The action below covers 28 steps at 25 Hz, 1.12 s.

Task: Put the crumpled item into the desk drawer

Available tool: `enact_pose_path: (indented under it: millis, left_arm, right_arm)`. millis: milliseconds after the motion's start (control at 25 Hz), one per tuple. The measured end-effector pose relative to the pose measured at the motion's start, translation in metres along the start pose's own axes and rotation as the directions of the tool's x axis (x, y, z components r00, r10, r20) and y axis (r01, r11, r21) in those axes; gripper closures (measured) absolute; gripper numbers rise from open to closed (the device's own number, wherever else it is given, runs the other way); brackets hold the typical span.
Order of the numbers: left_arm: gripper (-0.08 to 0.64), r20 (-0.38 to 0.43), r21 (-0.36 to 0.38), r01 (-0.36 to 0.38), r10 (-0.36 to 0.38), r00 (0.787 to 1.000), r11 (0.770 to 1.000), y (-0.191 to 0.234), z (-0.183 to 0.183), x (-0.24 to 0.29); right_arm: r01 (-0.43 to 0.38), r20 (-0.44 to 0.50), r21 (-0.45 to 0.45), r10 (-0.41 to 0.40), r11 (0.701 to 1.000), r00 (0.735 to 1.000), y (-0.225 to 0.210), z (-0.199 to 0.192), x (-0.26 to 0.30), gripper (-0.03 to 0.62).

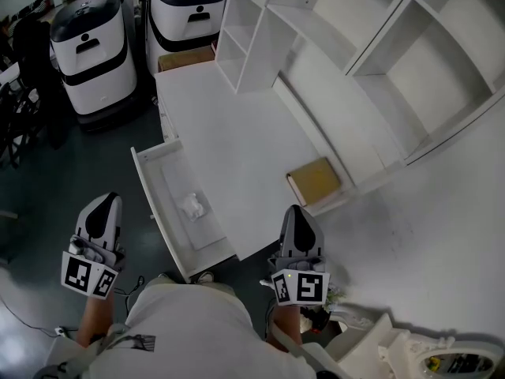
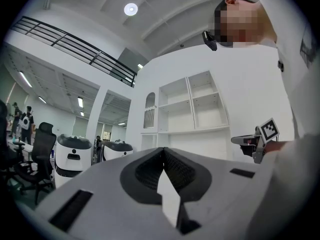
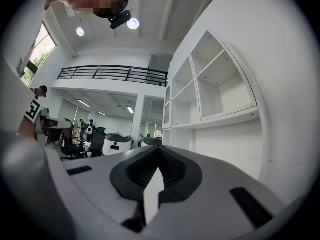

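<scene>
**Table:** white flat-topped table [image 1: 237, 125], set against a white open shelving unit [image 1: 379, 61] with bare compartments.

**Drawer:** shallow white desk drawer [image 1: 172, 172], pulled well out from the table's edge over the dark floor [image 1: 47, 180].

**Task item:** small crumpled white item [image 1: 192, 205]. It lies on the drawer's bottom about midway along its length, clear of both grippers.

**Left gripper:** grey two-jaw left gripper [image 1: 105, 200] with a marker cube. In the head view it is over the floor, to the left of the drawer and apart from it. In the left gripper view [image 2: 163, 152] its jaws are pressed together with nothing between them, pointing toward the shelving.

**Right gripper:** matching grey right gripper [image 1: 293, 210]. In the head view it sits at the table's near edge, on the far side of the drawer from the left one. In the right gripper view [image 3: 159, 150] its jaws are fully closed and empty.

**On the table:** flat tan rectangular pad [image 1: 316, 180], lying near the foot of the shelving, well apart from the drawer.

**Beyond the table:** two rounded white-and-black machines, one [image 1: 91, 46] beside the other [image 1: 185, 22], standing on the floor; a black office chair [image 1: 31, 61] to their left.

**Person:** light shirt [image 1: 189, 330] at the bottom of the head view, between the two grippers.
</scene>
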<state>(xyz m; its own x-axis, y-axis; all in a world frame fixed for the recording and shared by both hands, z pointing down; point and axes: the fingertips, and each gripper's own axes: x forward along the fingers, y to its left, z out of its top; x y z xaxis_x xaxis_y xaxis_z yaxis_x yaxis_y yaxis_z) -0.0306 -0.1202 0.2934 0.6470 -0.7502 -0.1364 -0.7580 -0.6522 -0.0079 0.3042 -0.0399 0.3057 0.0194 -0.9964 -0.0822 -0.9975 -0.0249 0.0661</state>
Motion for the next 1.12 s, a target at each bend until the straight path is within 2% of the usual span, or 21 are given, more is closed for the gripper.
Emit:
enact_pose_path:
  millis: [560,760,1120]
  left_arm:
    - [0.545,0.014,-0.012,-0.039,0.04,0.999,0.999,-0.019,-0.014,-0.011]
    - [0.545,0.009,-0.012,-0.051,0.051,0.999,0.999,-0.019,-0.018,-0.016]
    - [0.545,0.004,-0.016,-0.073,0.073,0.997,0.997,-0.015,-0.025,-0.029]
  right_arm:
    - [-0.03,0.002,0.012,0.03,0.999,1.0,-0.004,-0.019,-0.002,0.583]
    - [-0.054,-0.017,0.031,0.054,0.998,0.998,0.003,-0.028,-0.001,0.583]
    - [-0.091,0.004,0.035,0.091,0.995,0.996,0.02,-0.026,0.006,0.583]
